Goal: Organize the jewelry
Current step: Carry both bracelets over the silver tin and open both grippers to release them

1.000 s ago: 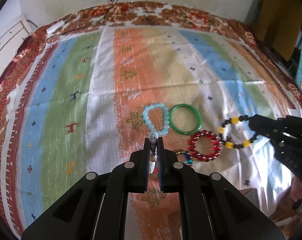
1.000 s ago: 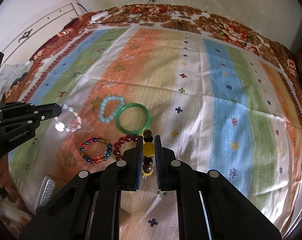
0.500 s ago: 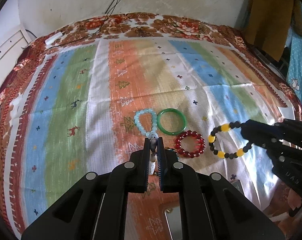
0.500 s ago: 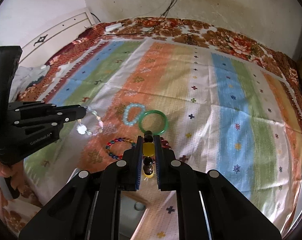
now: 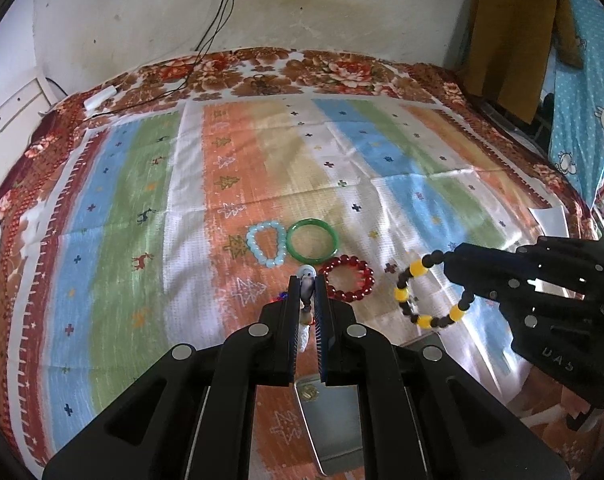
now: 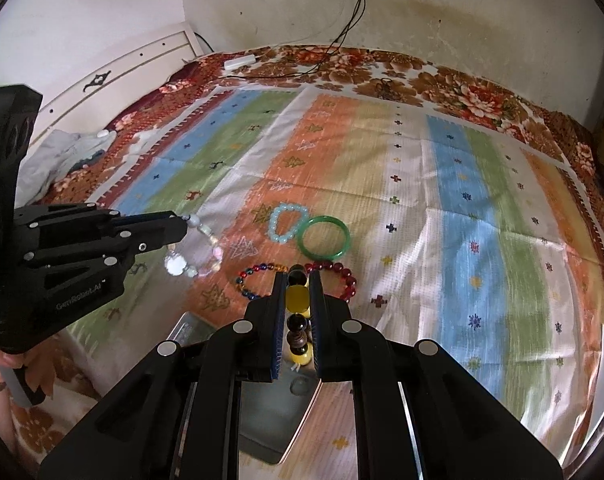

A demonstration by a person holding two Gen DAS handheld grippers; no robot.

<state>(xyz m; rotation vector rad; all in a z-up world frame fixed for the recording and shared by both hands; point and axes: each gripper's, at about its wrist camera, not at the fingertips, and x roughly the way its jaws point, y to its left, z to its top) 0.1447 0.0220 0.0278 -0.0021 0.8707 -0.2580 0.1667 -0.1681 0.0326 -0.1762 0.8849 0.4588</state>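
My left gripper (image 5: 307, 280) is shut on a pale crystal bead bracelet (image 6: 200, 250) and holds it above the striped cloth (image 5: 150, 184). My right gripper (image 6: 297, 276) is shut on a black-and-yellow bead bracelet (image 5: 426, 290), also lifted. On the cloth lie a light-blue bead bracelet (image 5: 267, 242), a green bangle (image 5: 312, 239), a red bead bracelet (image 5: 347, 283) and a multicoloured bead bracelet (image 6: 258, 276), partly hidden behind my right fingers. A metal tray (image 5: 328, 420) lies below both grippers; it also shows in the right wrist view (image 6: 270, 412).
The cloth covers a bed with a floral border (image 5: 262, 72). A white headboard (image 6: 114, 76) stands at the left. Cables (image 6: 342, 36) run from a wall socket onto the bed. Clothes (image 5: 514, 28) hang at the right.
Both grippers have risen and pulled back from the cloth with their bracelets. The metal tray has come into view below them.
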